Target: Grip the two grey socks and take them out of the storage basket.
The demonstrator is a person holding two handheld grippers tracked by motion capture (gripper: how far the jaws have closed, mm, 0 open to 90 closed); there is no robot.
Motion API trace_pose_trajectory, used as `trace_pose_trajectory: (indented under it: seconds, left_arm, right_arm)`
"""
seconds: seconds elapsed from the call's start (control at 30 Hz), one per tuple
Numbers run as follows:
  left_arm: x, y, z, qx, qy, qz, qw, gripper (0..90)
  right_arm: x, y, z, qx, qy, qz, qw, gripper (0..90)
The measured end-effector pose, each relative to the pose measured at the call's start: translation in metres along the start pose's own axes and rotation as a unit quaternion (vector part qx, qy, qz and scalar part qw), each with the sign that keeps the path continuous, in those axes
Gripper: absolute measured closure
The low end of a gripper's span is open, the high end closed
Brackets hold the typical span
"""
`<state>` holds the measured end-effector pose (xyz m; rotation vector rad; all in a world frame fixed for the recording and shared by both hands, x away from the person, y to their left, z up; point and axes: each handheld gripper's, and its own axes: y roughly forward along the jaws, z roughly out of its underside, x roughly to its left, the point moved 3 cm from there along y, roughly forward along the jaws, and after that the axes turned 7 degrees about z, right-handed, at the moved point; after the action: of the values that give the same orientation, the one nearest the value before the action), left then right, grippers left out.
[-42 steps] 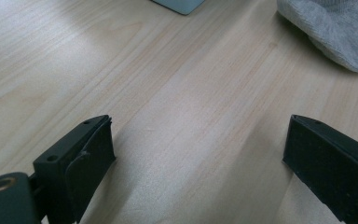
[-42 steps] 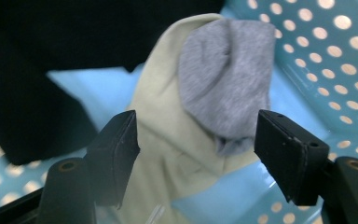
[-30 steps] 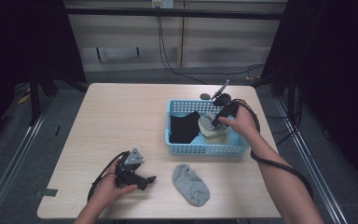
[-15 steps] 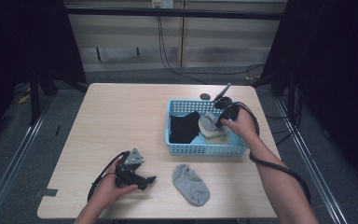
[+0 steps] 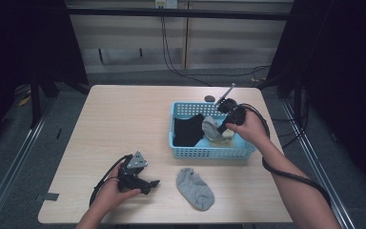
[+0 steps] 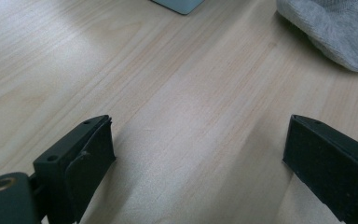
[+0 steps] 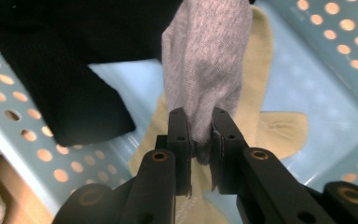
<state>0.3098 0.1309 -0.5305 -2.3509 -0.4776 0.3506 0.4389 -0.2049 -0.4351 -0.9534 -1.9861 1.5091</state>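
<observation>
Right tool (image 7: 200, 140), jaws having just been closing, is now pinching a grey sock (image 7: 205, 70) inside the blue basket (image 5: 209, 152), lifting it; left tool (image 5: 148, 183) is resting wide open beside the basket.

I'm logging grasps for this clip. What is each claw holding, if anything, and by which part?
The right claw pinches a soft grey knitted sock at one end, over the light blue perforated plastic basket. The left claw stands open, holding nothing.
</observation>
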Motion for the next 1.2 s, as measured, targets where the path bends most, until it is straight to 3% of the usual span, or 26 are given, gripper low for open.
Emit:
trace_pose_trajectory:
  seconds: [0.1, 0.2, 0.37, 0.47, 0.57, 0.6, 0.63, 0.7, 0.8, 1.0, 1.2]
  left_arm:
    - [0.000, 0.000, 0.000, 0.000, 0.000, 0.000, 1.0000, 7.7]
    - [0.000, 0.000, 0.000, 0.000, 0.000, 0.000, 1.0000, 7.7]
    - [0.000, 0.000, 0.000, 0.000, 0.000, 0.000, 1.0000, 7.7]
    - [0.000, 0.000, 0.000, 0.000, 0.000, 0.000, 1.0000, 7.7]
    - [0.000, 0.000, 0.000, 0.000, 0.000, 0.000, 1.0000, 7.7]
    - [0.000, 0.000, 0.000, 0.000, 0.000, 0.000, 1.0000, 7.7]
    - [0.000, 0.000, 0.000, 0.000, 0.000, 0.000, 1.0000, 7.7]
    - [0.000, 0.000, 0.000, 0.000, 0.000, 0.000, 1.0000, 7.7]
    - [0.000, 0.000, 0.000, 0.000, 0.000, 0.000, 1.0000, 7.7]
    - [0.000, 0.000, 0.000, -0.001, 0.000, 0.000, 1.0000, 7.7]
    - [0.000, 0.000, 0.000, -0.001, 0.000, 0.000, 1.0000, 7.7]
  right_arm:
    - [0.001, 0.002, 0.001, 0.005, 0.000, -0.001, 1.0000, 77.7]
    - [-0.002, 0.010, 0.004, 0.003, 0.017, 0.008, 0.9998, 55.6]
    - [-0.006, 0.027, 0.003, 0.007, 0.040, 0.007, 0.9992, 40.1]
    - [-0.006, 0.032, 0.001, 0.002, 0.045, 0.004, 0.9990, 38.8]
    - [-0.003, 0.038, -0.003, 0.004, 0.048, 0.002, 0.9988, 41.4]
    - [0.000, 0.040, -0.004, 0.006, 0.042, -0.005, 0.9991, 52.1]
    - [0.000, 0.040, -0.004, 0.006, 0.042, -0.005, 0.9991, 52.1]
    - [0.004, 0.042, -0.005, 0.018, 0.033, -0.014, 0.9992, 64.7]
    - [0.008, 0.040, -0.007, 0.024, 0.018, -0.009, 0.9995, 75.2]
    - [0.008, 0.027, -0.009, 0.031, 0.014, -0.019, 0.9993, 77.1]
    - [0.009, 0.011, -0.008, 0.019, 0.005, -0.029, 0.9994, 77.4]
